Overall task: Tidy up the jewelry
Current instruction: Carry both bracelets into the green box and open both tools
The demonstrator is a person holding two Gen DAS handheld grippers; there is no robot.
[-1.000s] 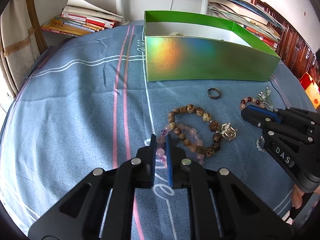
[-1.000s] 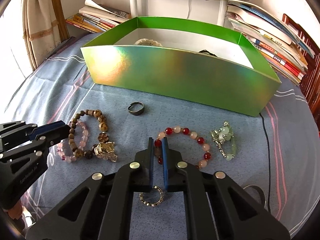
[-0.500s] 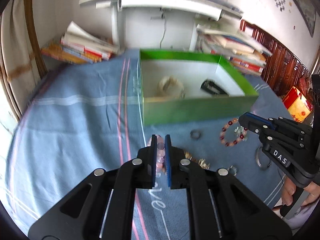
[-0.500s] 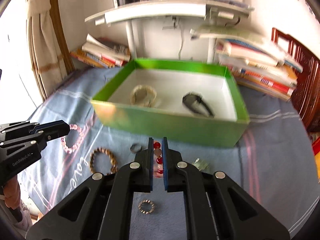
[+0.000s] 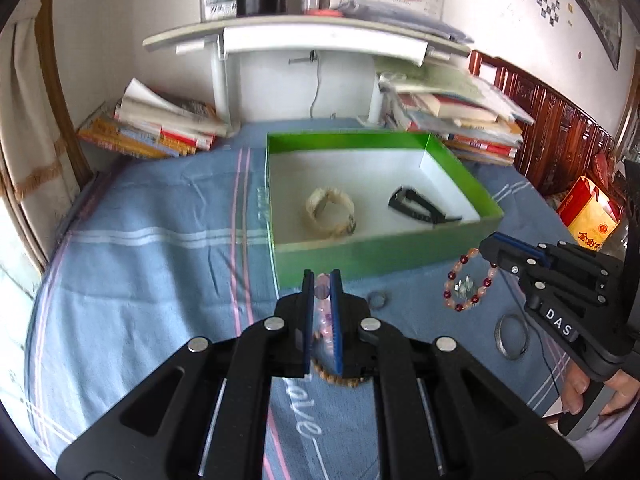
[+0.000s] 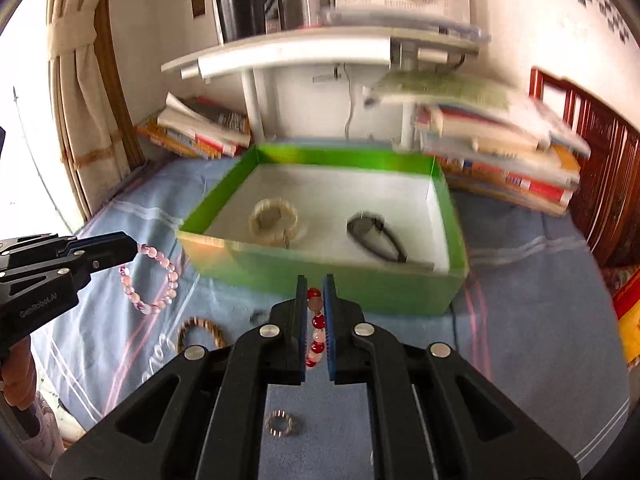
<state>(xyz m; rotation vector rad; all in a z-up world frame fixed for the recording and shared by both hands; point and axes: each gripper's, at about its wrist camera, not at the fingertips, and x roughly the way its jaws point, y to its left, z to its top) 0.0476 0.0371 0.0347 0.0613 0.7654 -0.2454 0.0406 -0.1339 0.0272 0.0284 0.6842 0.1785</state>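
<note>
My left gripper (image 5: 322, 280) is shut on a pink bead bracelet (image 6: 154, 276), which hangs in the air left of the green box (image 5: 384, 252). My right gripper (image 6: 312, 286) is shut on a red and pink bead bracelet (image 5: 470, 284), held above the blue cloth in front of the box (image 6: 320, 276). Inside the box lie a cream bracelet (image 5: 330, 212) and a black hair clip (image 5: 420, 206). A brown wooden bead bracelet (image 6: 198, 334), a dark ring (image 5: 377, 300) and a small sparkly ring (image 6: 281, 423) lie on the cloth.
A silver bangle (image 5: 511, 336) lies on the cloth by the right gripper. Stacks of books (image 5: 156, 128) stand behind the box on both sides. A white shelf (image 5: 304, 40) rises behind. A red and yellow packet (image 5: 592, 220) sits at the far right.
Both grippers have risen from the cloth, each lifting its bracelet. The view now looks down into the green box from higher up.
</note>
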